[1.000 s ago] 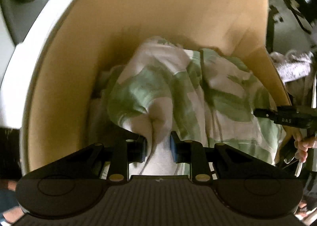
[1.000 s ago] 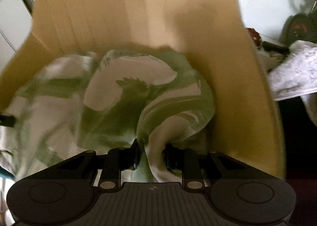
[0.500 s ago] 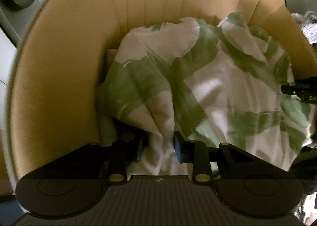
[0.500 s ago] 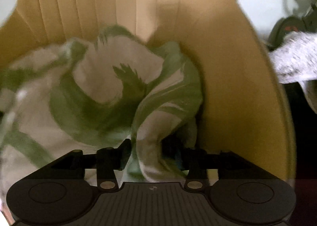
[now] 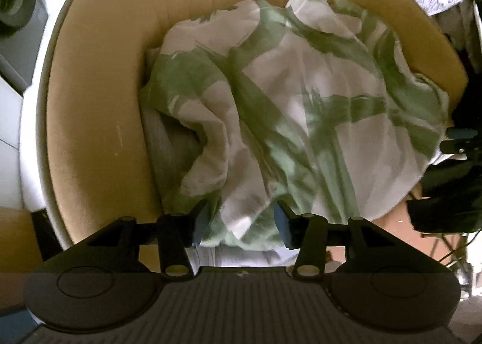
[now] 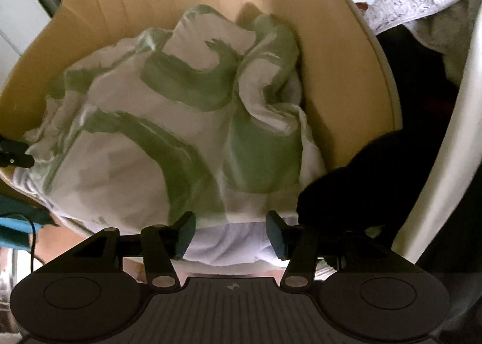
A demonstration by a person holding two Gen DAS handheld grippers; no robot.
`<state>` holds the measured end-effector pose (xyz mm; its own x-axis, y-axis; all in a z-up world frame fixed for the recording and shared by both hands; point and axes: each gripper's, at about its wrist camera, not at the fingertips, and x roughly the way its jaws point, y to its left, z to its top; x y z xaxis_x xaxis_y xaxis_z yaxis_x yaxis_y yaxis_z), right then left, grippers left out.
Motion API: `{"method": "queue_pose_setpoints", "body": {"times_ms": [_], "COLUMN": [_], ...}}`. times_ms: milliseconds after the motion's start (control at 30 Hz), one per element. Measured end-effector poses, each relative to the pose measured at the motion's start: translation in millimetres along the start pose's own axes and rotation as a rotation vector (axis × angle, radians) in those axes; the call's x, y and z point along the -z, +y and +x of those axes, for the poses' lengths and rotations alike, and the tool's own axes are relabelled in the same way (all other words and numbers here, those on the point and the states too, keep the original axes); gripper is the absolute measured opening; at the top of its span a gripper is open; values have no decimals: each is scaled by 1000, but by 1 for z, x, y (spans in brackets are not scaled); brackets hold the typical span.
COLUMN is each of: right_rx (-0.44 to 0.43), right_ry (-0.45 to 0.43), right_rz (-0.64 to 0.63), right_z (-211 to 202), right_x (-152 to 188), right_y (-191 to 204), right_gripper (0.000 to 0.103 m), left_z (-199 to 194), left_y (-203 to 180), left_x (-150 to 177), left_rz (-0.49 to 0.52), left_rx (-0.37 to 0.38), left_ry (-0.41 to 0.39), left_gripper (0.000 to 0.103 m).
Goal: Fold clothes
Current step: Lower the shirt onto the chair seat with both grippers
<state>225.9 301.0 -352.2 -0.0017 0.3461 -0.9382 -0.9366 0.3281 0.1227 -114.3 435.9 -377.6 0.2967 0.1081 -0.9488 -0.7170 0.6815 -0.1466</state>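
Ahead of both jaws, in the tan chair (image 5: 90, 108): green-and-white garment (image 5: 301, 108) heaped on the seat. Left gripper (image 5: 241, 228) jaws opening, cloth edge between them, pads clear. Right gripper (image 6: 230, 235) jaws opening, pale hem between, unpinched.

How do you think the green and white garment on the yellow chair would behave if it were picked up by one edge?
The green and white garment would probably hang limp, since it lies in soft crumpled folds. It looks thin and light, so lifting should need little effort. Its bunched layers on the yellow chair may unfurl unevenly and trail.
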Motion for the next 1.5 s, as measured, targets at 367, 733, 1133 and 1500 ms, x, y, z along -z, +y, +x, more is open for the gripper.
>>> {"method": "queue_pose_setpoints", "body": {"times_ms": [367,733,1133,1500], "right_rx": [-7,-61,-95,-86], "right_ry": [8,-17,-9,-14], "right_rz": [192,562,762,759], "right_z": [13,26,45,64], "right_x": [2,11,20,17], "right_y": [-5,-36,-41,-39], "right_gripper": [49,58,40,31], "left_z": [23,-4,-10,51], "left_y": [-20,5,41,66], "left_x": [-4,21,58,85], "left_rz": [194,-77,-513,-986], "left_rx": [-111,-27,267,385], "left_ry": [40,83,25,-44], "left_gripper": [53,4,61,14]}}
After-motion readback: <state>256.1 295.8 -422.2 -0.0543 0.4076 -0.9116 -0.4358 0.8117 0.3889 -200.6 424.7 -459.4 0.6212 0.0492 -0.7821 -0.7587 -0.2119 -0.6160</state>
